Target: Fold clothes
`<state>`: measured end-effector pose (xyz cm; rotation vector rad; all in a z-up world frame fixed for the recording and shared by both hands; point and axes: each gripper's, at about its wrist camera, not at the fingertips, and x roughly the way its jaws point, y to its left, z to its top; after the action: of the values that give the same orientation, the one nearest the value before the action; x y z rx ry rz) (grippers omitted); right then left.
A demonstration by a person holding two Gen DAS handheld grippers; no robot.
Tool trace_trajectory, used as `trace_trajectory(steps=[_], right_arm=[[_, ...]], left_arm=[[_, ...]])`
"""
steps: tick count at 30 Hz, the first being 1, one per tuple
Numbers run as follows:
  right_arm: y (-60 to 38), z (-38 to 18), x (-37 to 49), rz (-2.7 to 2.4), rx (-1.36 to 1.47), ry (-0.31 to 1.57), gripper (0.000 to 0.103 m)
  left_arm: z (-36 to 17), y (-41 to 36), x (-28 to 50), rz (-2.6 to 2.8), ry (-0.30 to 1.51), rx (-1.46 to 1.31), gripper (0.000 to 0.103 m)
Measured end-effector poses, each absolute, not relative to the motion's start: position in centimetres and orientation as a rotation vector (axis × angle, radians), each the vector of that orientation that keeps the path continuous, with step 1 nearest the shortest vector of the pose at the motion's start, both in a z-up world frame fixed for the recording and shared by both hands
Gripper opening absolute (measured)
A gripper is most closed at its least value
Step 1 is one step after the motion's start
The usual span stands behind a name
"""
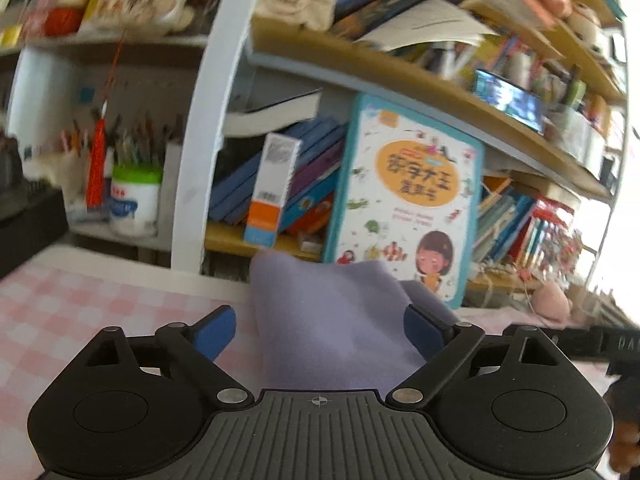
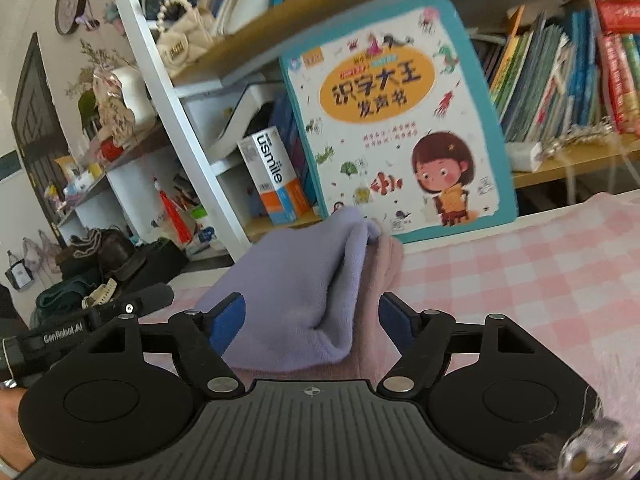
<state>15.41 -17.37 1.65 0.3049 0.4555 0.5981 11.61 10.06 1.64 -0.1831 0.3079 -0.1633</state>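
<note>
Here, both the left claw (image 1: 320,328) and right claw (image 2: 312,316) gape empty over a pink-checked tablecloth (image 2: 520,280) beside crowded bookshelves (image 1: 400,56).

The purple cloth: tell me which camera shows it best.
The right wrist view. There the purple cloth shows its folded edges, stacked layers and a pinkish layer beneath, lying on the checked tablecloth. The left wrist view shows the cloth only as a blurred, featureless lump between the open jaws.

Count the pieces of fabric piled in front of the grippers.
2. A lavender cloth lies folded on top, between both open grippers' fingers; a pinkish cloth shows beneath it along its right edge. More could be hidden underneath.
</note>
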Motion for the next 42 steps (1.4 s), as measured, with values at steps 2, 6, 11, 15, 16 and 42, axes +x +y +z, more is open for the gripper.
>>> trace_trajectory(steps=[2,6,11,15,16,42], right_arm=[[-17.7,1.9,14.3,0.576,0.282,0.445,0.072],[-18.1,2.0,12.0,0.537,0.238,0.441,0.073],[-18.5,2.0,9.1,0.539,0.225,0.45,0.076],[-18.5,2.2,6.9,0.531,0.189,0.444,0.08],[-18.3,2.1,6.4,0.518,0.159,0.438,0.081],[-17.0,-0.9,4.1,0.334,-0.026,0.341,0.099]], left_arm=[[1.8,9.5,10.7,-0.169,0.304,-0.168,0.094],[2.0,8.3,9.0,-0.179,0.305,-0.148,0.094],[2.4,6.9,6.7,-0.178,0.319,-0.112,0.095],[2.5,6.1,4.6,-0.16,0.326,-0.08,0.097],[2.4,5.9,4.3,-0.151,0.328,-0.073,0.098],[0.2,4.0,2.8,0.018,0.328,0.052,0.101]])
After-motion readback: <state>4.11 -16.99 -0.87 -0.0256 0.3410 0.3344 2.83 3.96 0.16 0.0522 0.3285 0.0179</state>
